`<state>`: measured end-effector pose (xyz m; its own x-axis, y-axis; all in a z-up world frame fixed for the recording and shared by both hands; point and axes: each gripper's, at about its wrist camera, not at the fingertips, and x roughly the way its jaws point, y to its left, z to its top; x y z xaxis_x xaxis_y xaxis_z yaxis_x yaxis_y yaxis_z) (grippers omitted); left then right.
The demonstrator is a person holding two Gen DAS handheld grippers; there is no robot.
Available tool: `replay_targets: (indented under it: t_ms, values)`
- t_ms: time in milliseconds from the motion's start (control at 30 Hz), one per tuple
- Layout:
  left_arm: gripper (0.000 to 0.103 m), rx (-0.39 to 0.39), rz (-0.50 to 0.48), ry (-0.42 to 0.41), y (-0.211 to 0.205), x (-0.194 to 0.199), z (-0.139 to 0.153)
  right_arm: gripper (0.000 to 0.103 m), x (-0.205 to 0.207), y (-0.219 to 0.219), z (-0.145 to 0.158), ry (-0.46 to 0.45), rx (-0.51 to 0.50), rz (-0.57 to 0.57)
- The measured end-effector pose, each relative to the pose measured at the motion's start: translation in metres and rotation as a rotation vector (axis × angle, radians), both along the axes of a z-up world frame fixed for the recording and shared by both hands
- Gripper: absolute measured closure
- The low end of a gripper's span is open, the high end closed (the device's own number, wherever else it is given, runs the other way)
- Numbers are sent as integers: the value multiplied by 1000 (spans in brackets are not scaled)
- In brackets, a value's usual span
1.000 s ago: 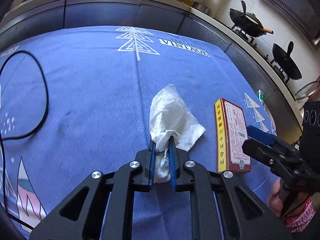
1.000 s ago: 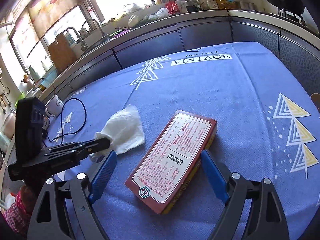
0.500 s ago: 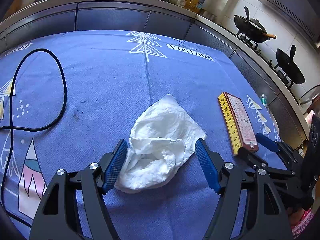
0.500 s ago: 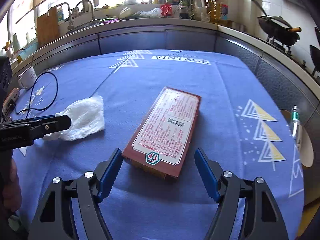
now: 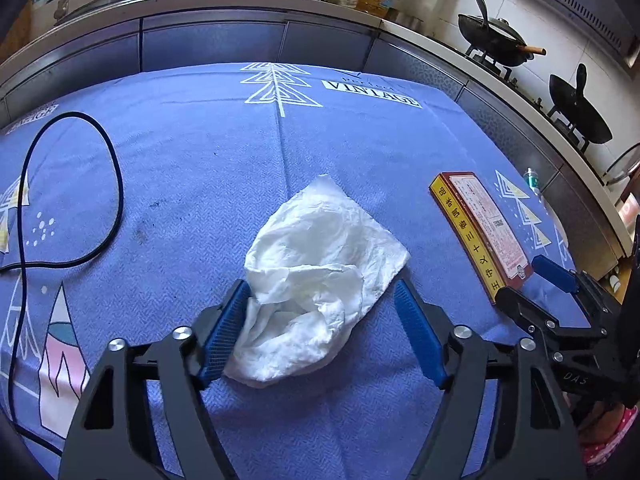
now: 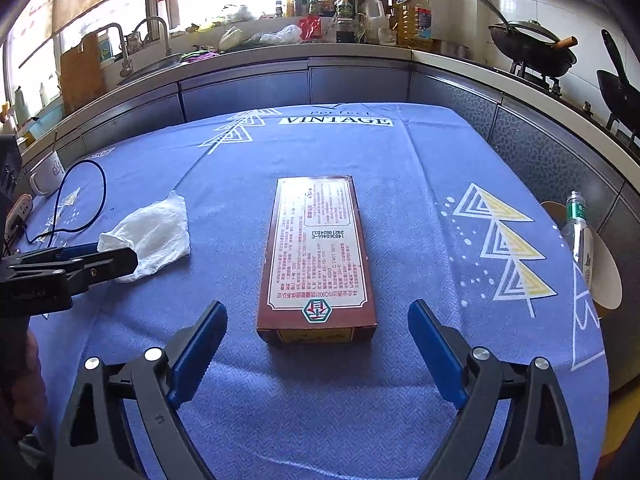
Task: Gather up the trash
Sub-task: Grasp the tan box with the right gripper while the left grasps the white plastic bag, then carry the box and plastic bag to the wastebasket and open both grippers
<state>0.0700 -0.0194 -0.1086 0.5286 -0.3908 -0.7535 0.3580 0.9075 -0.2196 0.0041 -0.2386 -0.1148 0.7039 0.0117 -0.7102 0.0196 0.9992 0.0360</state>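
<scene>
Left gripper [image 5: 320, 320]: jaws closing astride the crumpled tissue [image 5: 320, 276] on the blue-clothed counter [image 5: 200, 168]; the left pad touches it, no pinch yet; right gripper [image 6: 318, 352]: jaws opening, short of the box [image 6: 318, 256] (next: advance, straddle, clamp).

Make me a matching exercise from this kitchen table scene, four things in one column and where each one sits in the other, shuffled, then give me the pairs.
Things:
1. crumpled tissue
2. red box
3. black cable
4. plastic bottle

Places:
A. looped on the cloth's left side
B. beyond the table's right edge
C. between the left gripper's jaws
D. flat on the cloth, ahead of the right gripper

Pairs: 1-C, 2-D, 3-A, 4-B
</scene>
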Motion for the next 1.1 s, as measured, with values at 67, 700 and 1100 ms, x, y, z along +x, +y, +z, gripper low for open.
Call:
replay_targets:
  t_ms: [67, 700, 1100]
  values:
    - [66, 60, 13, -28, -3, -1, -2, 19, 2, -2, -5, 14, 19, 2]
    - [92, -139, -197, 18, -88, 7, 56, 44, -23, -82, 8, -43, 188, -152]
    - [92, -140, -470, 58, -277, 28, 85, 44, -64, -220, 17, -132, 324, -402]
